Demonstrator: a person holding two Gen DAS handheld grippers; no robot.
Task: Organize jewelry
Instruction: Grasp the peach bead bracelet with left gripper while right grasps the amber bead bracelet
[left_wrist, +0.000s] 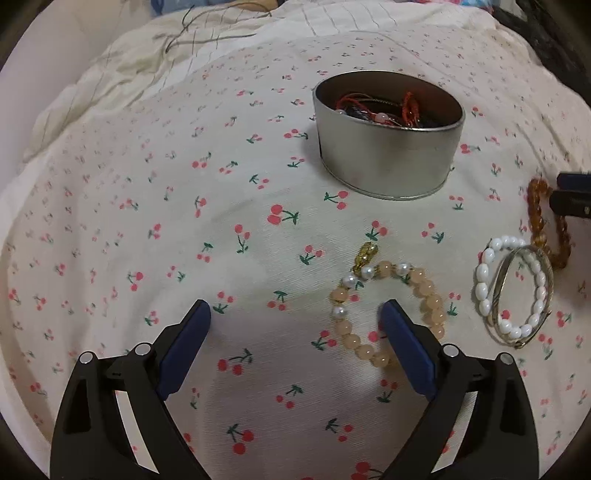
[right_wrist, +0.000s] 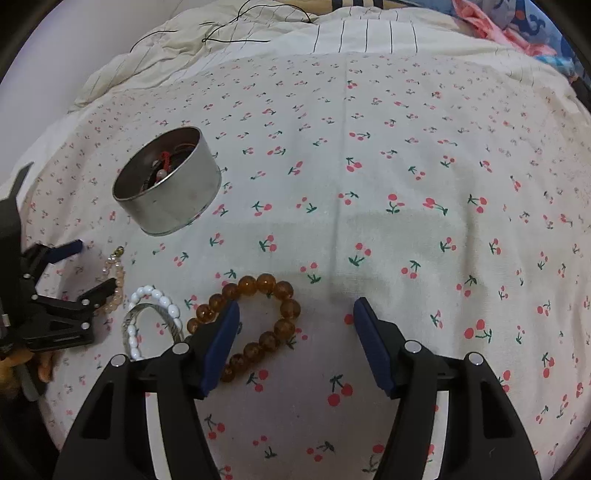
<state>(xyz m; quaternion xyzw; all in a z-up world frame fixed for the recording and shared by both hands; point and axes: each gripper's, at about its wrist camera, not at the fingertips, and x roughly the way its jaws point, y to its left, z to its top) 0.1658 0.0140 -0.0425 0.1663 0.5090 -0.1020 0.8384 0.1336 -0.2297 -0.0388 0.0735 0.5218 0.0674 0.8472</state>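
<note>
A round metal tin holding red cord jewelry stands on a cherry-print sheet; it also shows in the right wrist view. My left gripper is open, its right finger over a peach and pearl bead bracelet. A white bead bracelet lies with a thin metal bangle to the right. My right gripper is open, its left finger over an amber bead bracelet. The white bracelet and the left gripper show at the left of that view.
A rumpled striped quilt with a dark cord lies beyond the sheet. Pink and blue fabric sits at the far right. A white wall borders the left side.
</note>
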